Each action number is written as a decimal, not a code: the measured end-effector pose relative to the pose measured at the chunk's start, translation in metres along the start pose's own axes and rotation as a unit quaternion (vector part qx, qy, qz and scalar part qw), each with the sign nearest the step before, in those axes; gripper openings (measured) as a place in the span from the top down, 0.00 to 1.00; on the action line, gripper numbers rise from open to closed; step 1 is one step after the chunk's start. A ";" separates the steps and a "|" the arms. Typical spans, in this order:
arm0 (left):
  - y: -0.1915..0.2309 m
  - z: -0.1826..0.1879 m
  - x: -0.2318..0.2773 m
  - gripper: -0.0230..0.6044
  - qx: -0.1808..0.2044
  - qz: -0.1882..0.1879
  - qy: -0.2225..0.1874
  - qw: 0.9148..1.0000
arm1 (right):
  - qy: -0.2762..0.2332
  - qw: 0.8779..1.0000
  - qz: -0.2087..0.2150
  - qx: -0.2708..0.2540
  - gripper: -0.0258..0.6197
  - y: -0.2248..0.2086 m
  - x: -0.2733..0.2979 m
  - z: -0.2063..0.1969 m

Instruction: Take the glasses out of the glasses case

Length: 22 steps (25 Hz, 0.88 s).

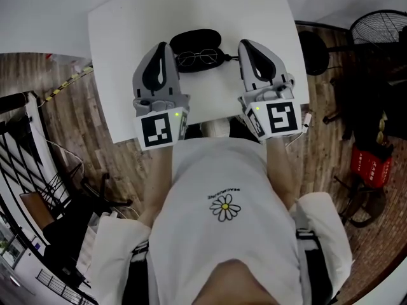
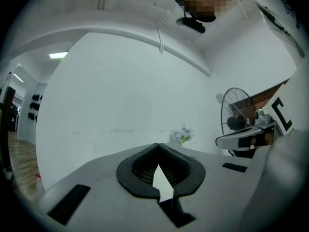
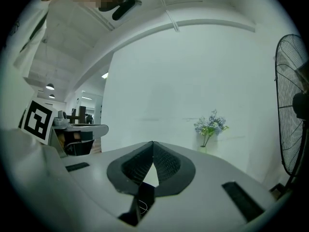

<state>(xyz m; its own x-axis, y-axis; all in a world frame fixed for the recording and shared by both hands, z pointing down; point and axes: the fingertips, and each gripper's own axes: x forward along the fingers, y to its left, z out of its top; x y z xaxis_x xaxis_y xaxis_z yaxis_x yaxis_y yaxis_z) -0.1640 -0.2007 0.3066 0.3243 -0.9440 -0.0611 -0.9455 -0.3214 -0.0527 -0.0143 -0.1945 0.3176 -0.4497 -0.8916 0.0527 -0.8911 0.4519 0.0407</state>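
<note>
White table (image 1: 127,30) bears the glasses case (image 1: 196,40); wood floor (image 1: 82,119), black fan (image 1: 381,27) beside.

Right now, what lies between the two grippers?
The glasses and, just beyond them, the case lie between the left gripper and the right gripper, in the head view.

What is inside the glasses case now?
Nothing discernible. The glasses lie at the near edge of the glasses case, on the table. Its inside is too dark to read.
</note>
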 end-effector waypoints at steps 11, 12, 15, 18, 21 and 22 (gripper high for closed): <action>0.029 -0.014 0.013 0.94 -0.013 0.003 0.021 1.000 | 0.009 1.000 0.000 0.002 0.95 -0.004 0.013 -0.006; 0.024 -0.017 0.016 0.94 -0.007 -0.015 0.028 0.999 | 0.009 1.000 0.003 0.005 0.95 -0.005 0.015 -0.007; 0.001 -0.034 0.029 0.93 -0.001 -0.127 0.067 0.990 | 0.014 1.000 0.016 0.012 0.95 -0.003 0.018 -0.012; -0.021 -0.052 0.046 0.83 -0.010 -0.257 0.114 0.960 | 0.028 0.999 0.035 0.024 0.95 0.000 0.017 -0.025; -0.040 -0.080 0.052 0.76 0.032 -0.361 0.179 0.915 | 0.051 0.997 0.044 0.033 0.95 0.000 0.011 -0.044; -0.044 -0.090 0.052 0.76 0.058 -0.388 0.200 0.898 | 0.057 0.997 0.045 0.034 0.95 0.000 0.009 -0.048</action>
<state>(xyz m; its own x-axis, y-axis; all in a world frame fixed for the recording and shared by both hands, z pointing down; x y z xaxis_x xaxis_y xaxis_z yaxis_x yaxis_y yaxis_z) -0.1078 -0.2423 0.3955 0.8254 -0.3983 0.4001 -0.4229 -0.9057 -0.0294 -0.0149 -0.2010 0.3664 -0.5224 -0.8363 0.1663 -0.8508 0.5242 -0.0363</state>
